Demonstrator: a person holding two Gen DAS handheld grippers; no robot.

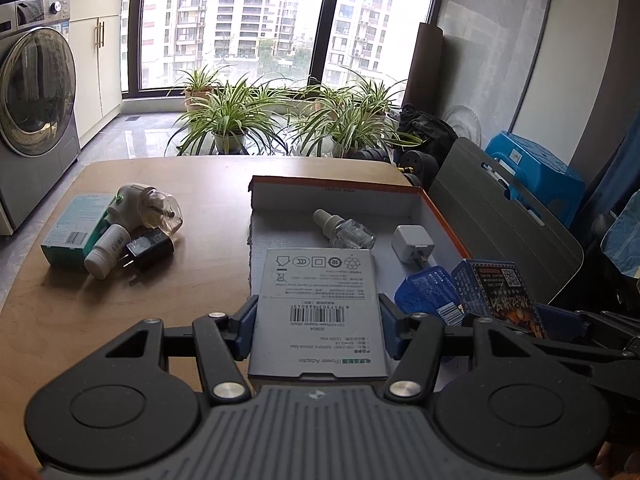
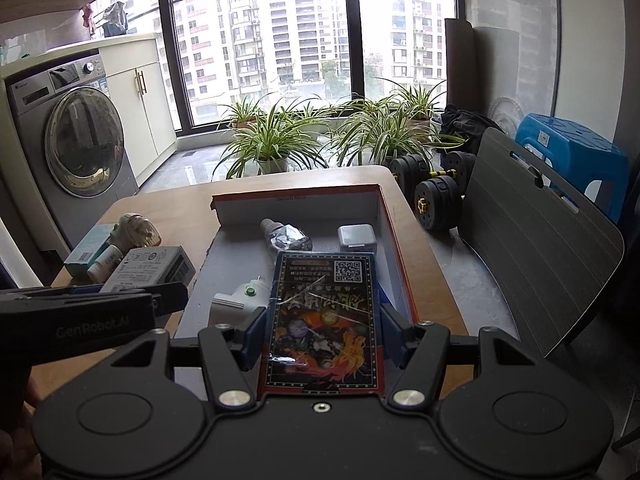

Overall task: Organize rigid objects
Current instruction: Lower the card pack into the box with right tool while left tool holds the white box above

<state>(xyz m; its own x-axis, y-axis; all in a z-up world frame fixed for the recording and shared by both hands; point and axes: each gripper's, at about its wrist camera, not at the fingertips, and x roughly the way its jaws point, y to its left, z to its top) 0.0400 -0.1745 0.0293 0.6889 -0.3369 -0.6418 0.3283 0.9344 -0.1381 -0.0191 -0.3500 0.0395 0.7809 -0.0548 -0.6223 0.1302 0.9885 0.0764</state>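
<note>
Left wrist view is showing the left gripper (image 1: 318, 328) clamping a flat grey cardboard power-adapter box (image 1: 318, 308) by its two long edges, its blue-padded fingers (image 1: 248, 330) pressing in from either side. The box is hanging over the near edge of the shallow white cardboard tray with orange outer walls (image 1: 440, 208), which is sitting on the rounded wooden tabletop (image 1: 100, 320).

In the right wrist view, the right gripper (image 2: 322, 332) is gripping a dark glossy printed carton with flame artwork (image 2: 324, 320) the same way, held above the tray's near half.

Both boxes are probably light and stiff, though thin card may dent under a hard squeeze; the long side walls look like the safest place to hold. The dark carton's shiny wrap is likely slippery.

Lying in the tray are a clear glass refill bottle with a ribbed white cap (image 1: 346, 230), likely fragile and prone to rolling, and a smooth white plastic cube charger (image 1: 412, 244). On the tabletop left of the tray are clustering a teal cardboard box (image 1: 74, 228), a small white cylindrical bottle (image 1: 106, 252), a black plug adapter (image 1: 150, 250) and a white plug-in vaporiser with a clear bottle (image 1: 148, 206).
</note>
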